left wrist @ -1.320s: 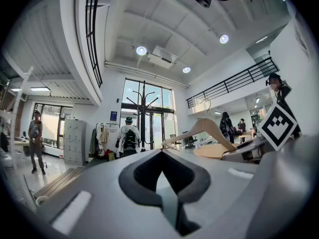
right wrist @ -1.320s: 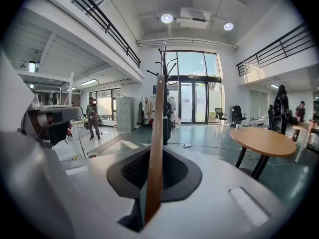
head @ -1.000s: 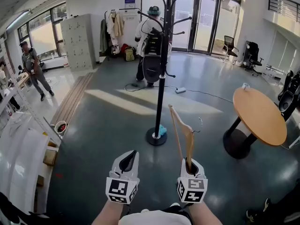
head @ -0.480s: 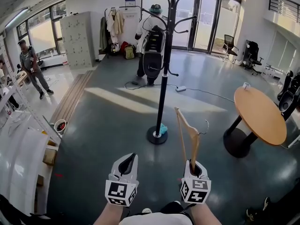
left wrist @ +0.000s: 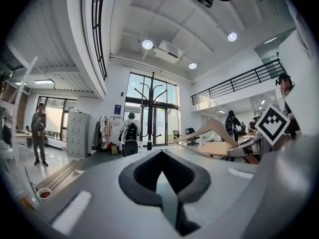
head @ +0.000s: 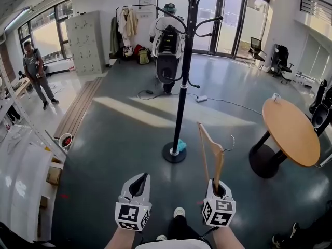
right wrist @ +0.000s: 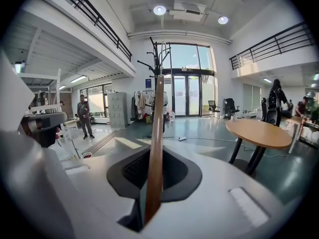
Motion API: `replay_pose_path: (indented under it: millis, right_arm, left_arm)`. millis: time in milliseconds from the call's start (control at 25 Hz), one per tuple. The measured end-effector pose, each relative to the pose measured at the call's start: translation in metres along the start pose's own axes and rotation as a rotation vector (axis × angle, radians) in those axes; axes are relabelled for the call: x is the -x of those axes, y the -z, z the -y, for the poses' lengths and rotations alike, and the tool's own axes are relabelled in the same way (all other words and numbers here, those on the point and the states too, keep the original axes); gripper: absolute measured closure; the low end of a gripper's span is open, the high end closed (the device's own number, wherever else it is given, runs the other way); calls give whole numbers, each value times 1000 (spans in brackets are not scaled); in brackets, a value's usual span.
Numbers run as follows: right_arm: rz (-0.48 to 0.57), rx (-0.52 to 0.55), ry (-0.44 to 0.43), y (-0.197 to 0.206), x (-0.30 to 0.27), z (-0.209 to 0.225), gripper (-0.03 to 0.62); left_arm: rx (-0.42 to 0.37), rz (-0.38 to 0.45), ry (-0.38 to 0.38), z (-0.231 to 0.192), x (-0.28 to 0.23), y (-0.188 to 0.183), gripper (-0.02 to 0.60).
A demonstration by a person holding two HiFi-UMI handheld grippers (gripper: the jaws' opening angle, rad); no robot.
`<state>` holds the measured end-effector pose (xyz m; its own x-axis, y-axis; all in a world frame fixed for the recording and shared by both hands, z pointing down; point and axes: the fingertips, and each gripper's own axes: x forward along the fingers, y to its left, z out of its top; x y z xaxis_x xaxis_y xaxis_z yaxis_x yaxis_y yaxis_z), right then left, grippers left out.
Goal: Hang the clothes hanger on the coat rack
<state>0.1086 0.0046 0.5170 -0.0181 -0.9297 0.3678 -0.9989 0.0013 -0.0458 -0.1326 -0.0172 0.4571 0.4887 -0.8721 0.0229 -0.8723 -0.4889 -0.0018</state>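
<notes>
Hanger (right wrist: 156,143): smooth varnished wood, metal hook. Coat rack (head: 183,87): black matt metal. Floor (head: 114,139): glossy grey.

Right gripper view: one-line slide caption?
Right gripper clamps a wooden clothes hanger upright, lined up with the black coat rack farther down the hall.

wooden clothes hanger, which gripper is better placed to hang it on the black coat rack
Right. The right gripper is shut on the light wooden clothes hanger, held upright, with the black coat rack ahead. The left gripper is shut on nothing.
</notes>
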Motion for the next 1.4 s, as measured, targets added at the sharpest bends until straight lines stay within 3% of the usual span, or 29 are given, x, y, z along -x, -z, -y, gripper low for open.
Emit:
replay_pose_path:
  millis: [360, 840, 1080, 1400]
  right_arm:
    - [-2, -29, -16, -36, -92, 42, 539]
    - [22, -47, -18, -98, -194, 111, 539]
    - [48, -37, -10, -130, -233, 118, 539]
    - [87, -13, 24, -180, -297, 111, 539]
  left_arm:
    - [-12, -1, -27, -20, -100, -9, 581]
    - [-31, 4, -33, -15, -218, -19, 581]
    - [-33, 0, -33, -36, -260, -22, 581]
    - [-45, 28, 42, -75, -343, -35, 581]
